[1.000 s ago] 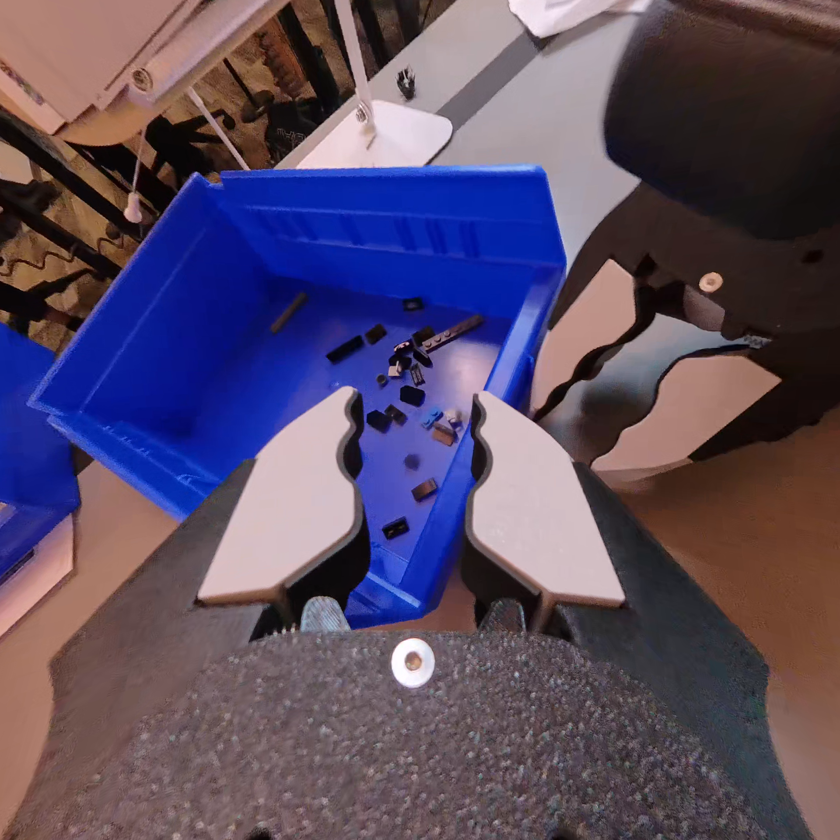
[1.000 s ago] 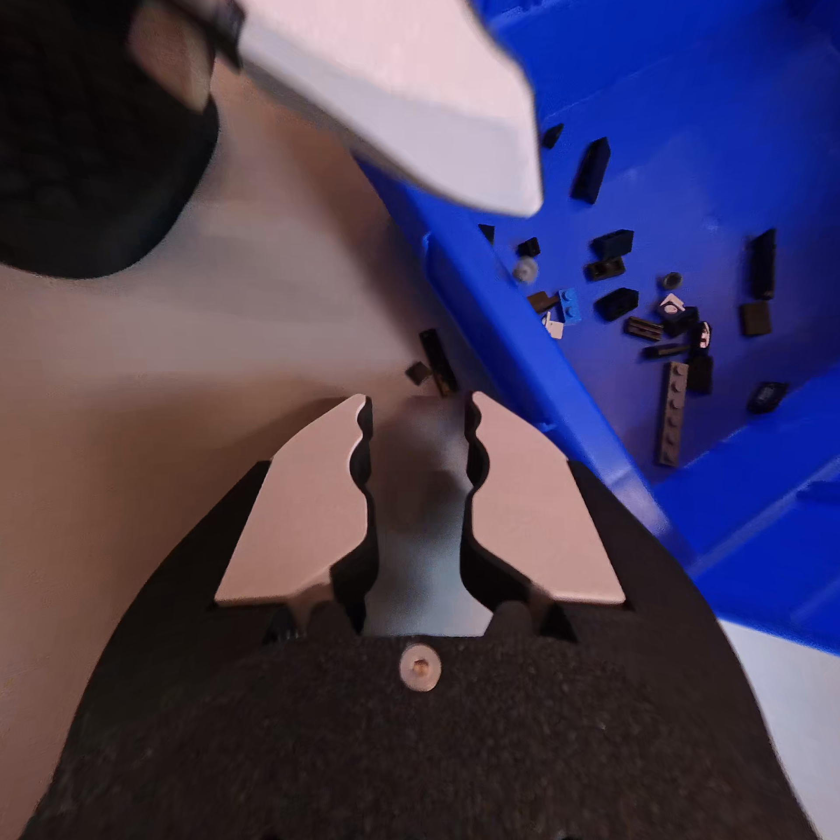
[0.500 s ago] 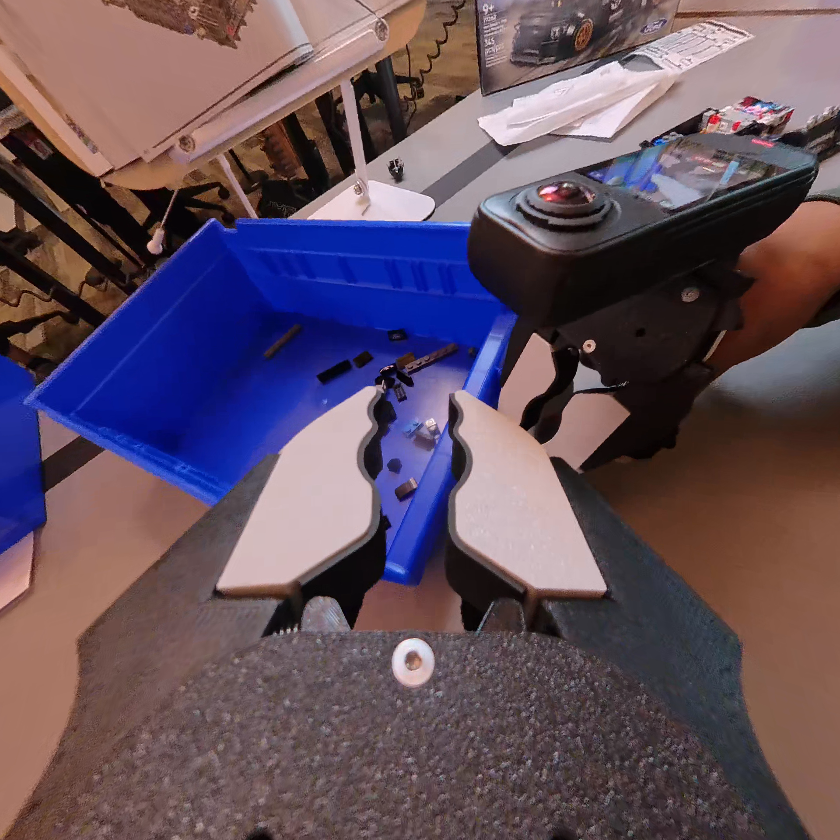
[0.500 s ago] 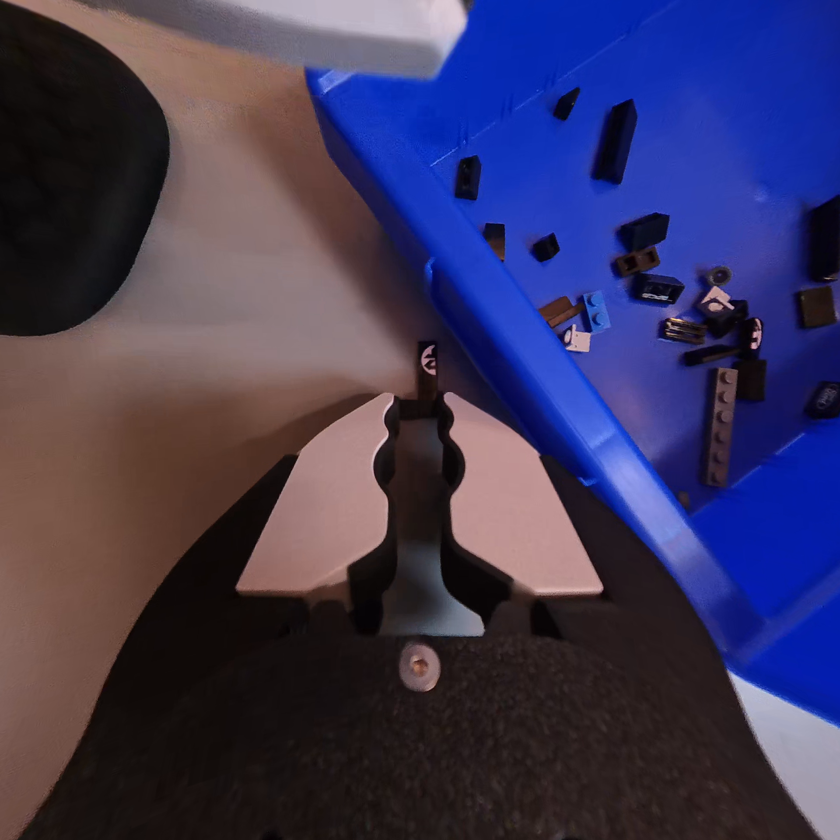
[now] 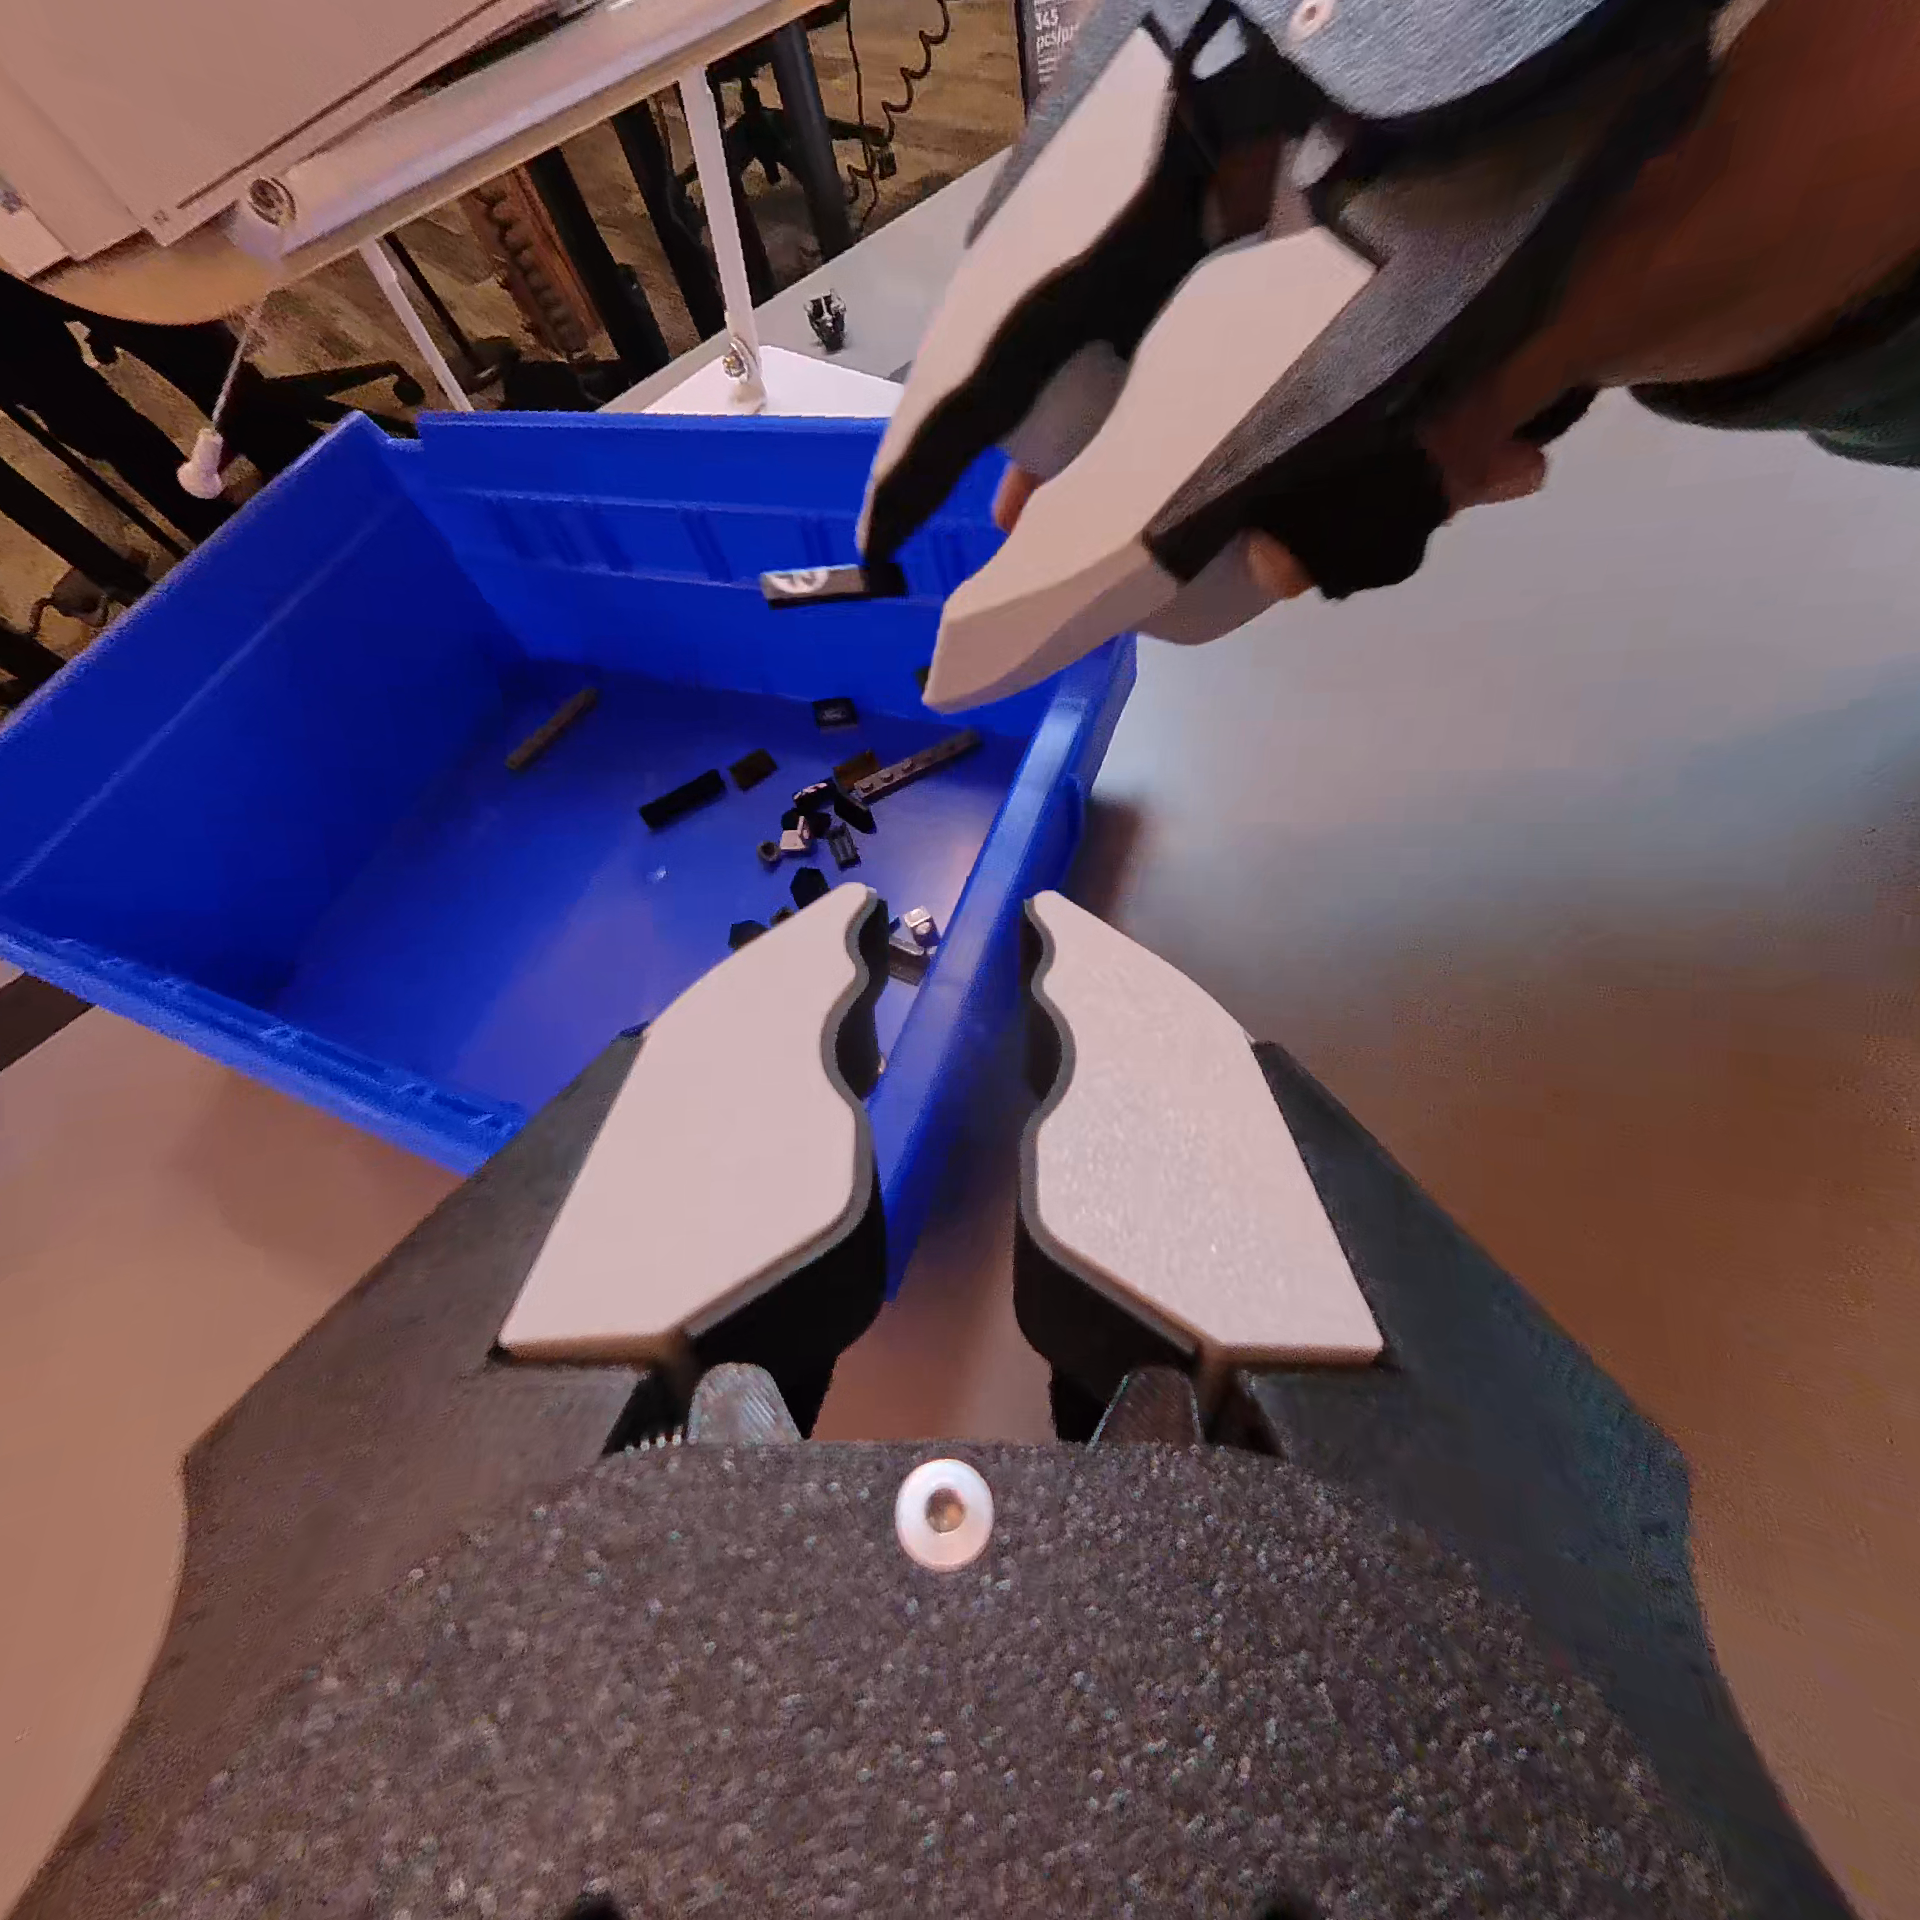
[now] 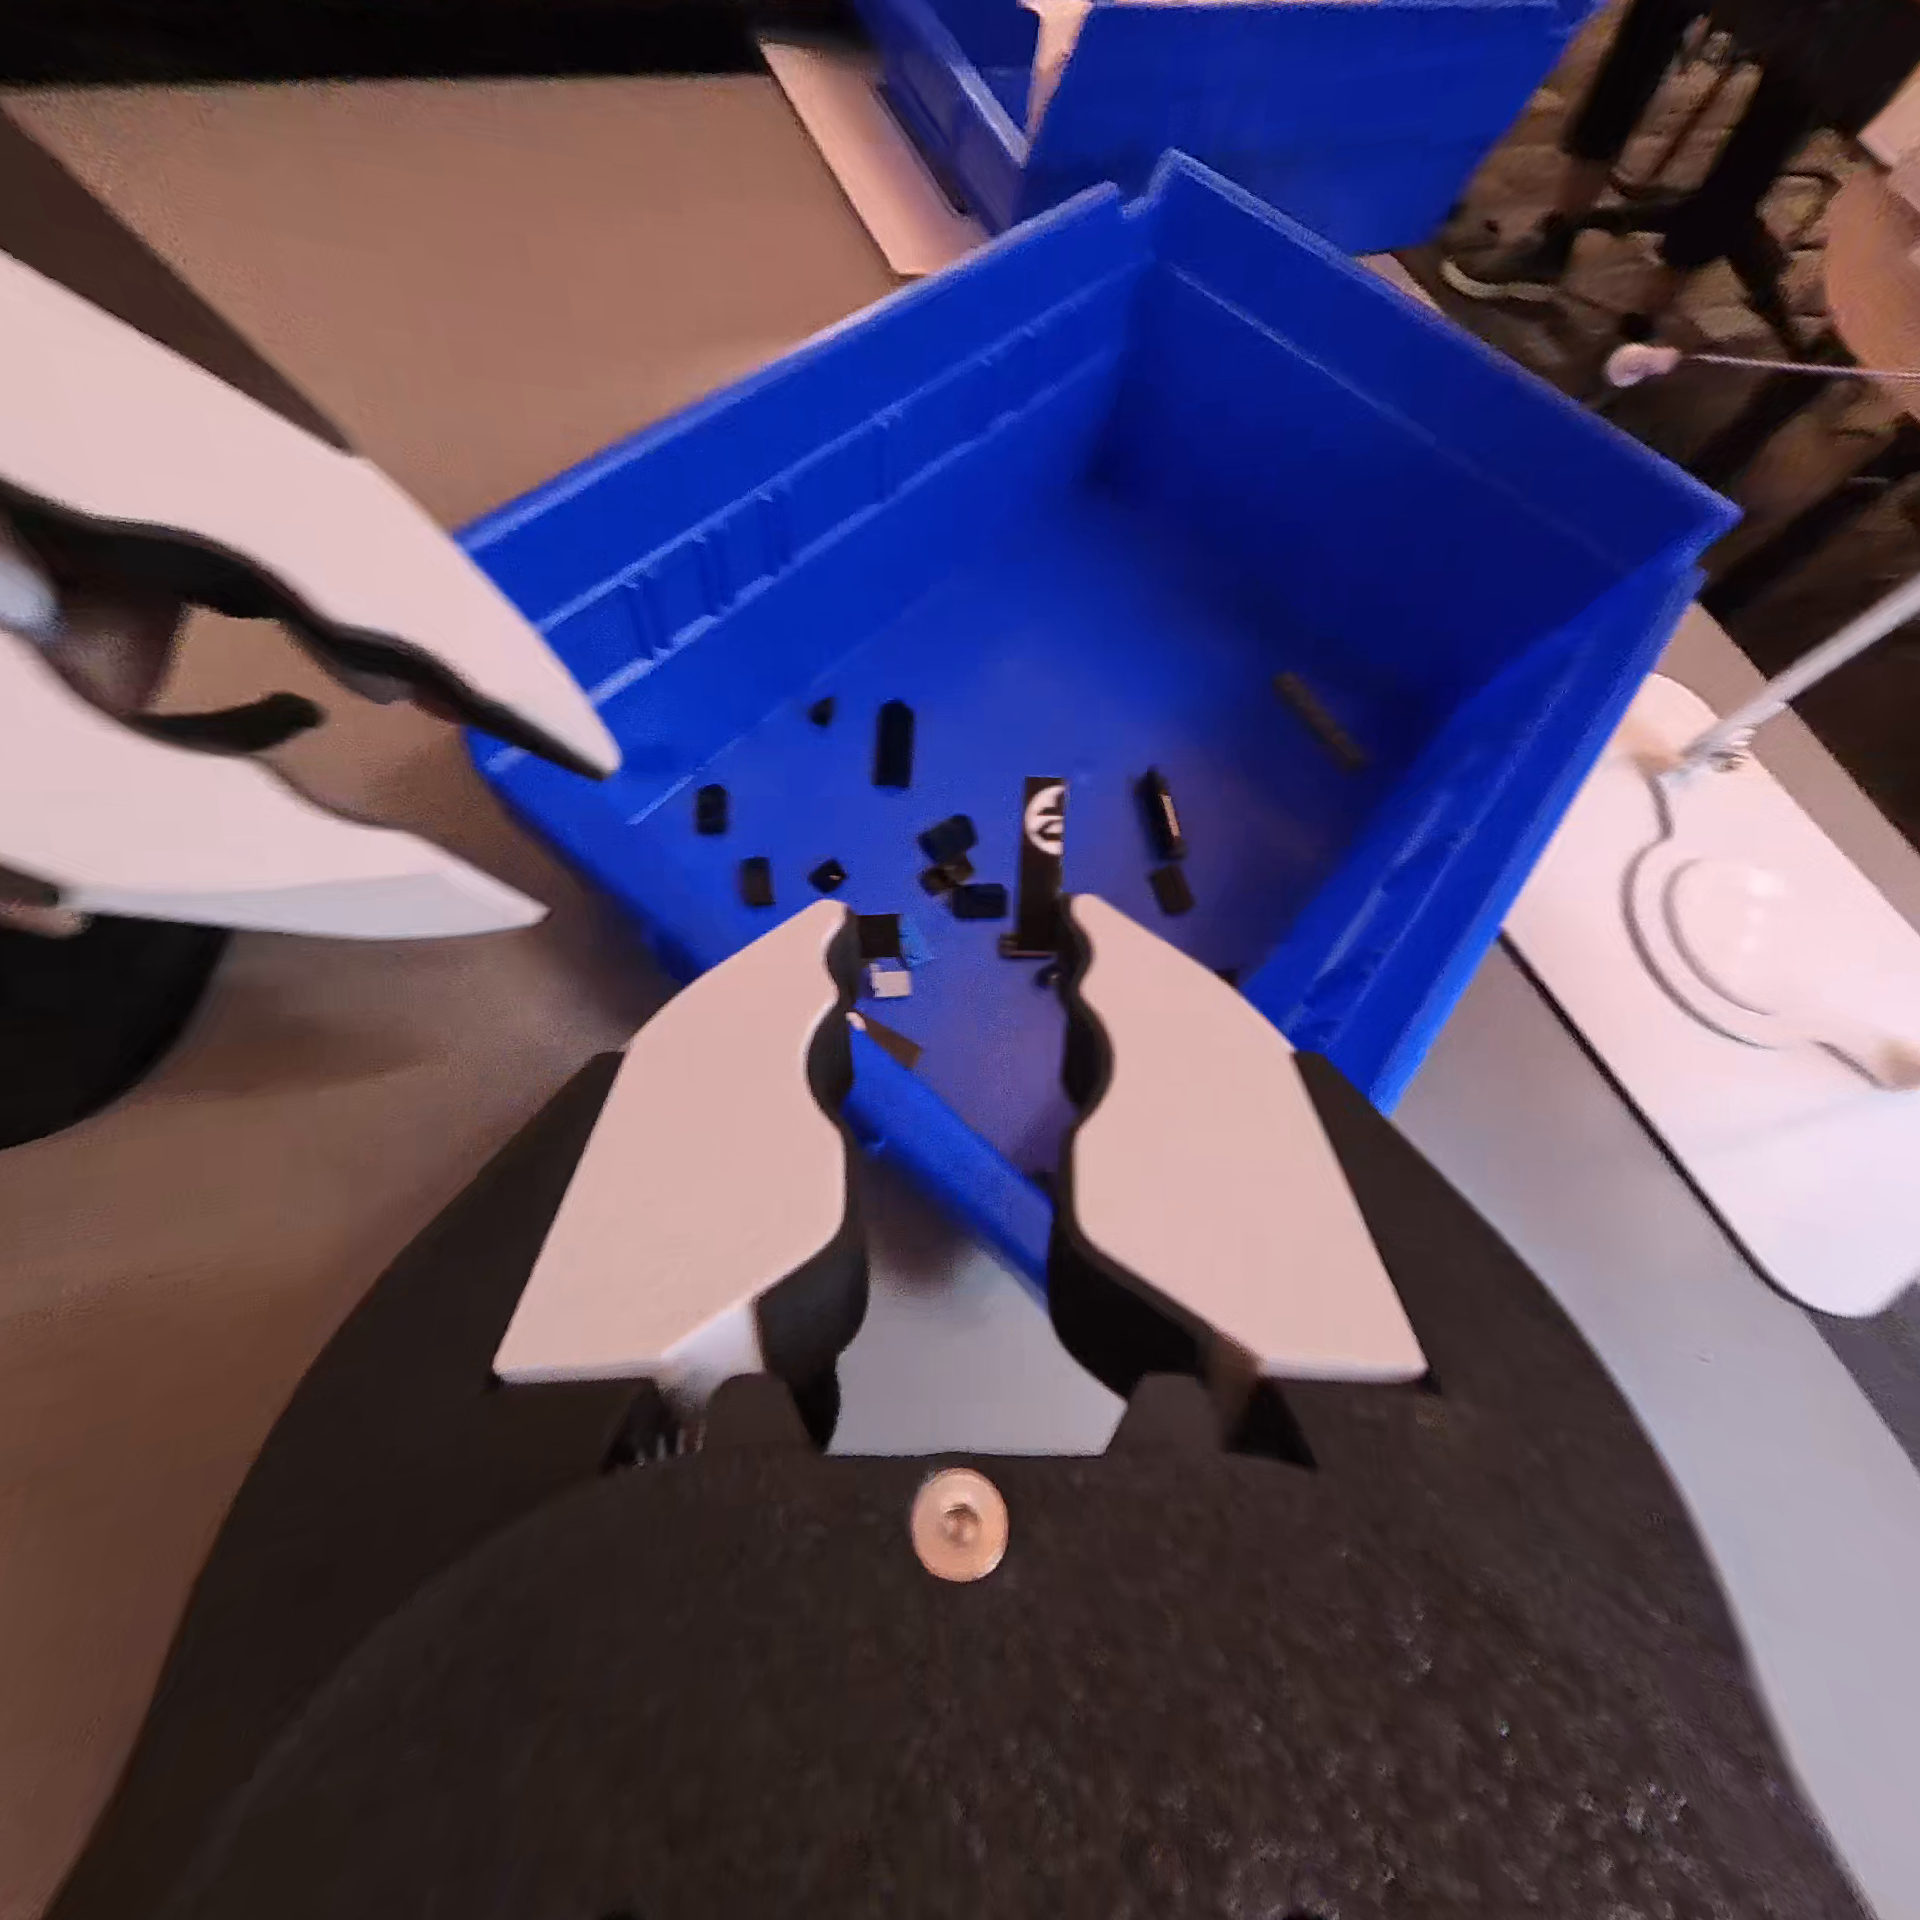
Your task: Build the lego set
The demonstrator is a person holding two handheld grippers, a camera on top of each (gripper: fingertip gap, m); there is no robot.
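Right tongs [image 6: 956,925] parted above blue bin [image 5: 260,748], black piece [image 6: 1042,862] at one tip, grip unclear, left tongs [image 5: 951,914] open

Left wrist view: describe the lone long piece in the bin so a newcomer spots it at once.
Start at the blue bin. On its floor, loose pieces cluster near the left gripper. The brown bar lies alone toward the far wall, long, thin, apart from every other piece.

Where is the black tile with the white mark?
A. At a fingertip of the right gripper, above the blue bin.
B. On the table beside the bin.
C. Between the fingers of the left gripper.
A: the tile sits at one fingertip of the open right gripper, over the bin.
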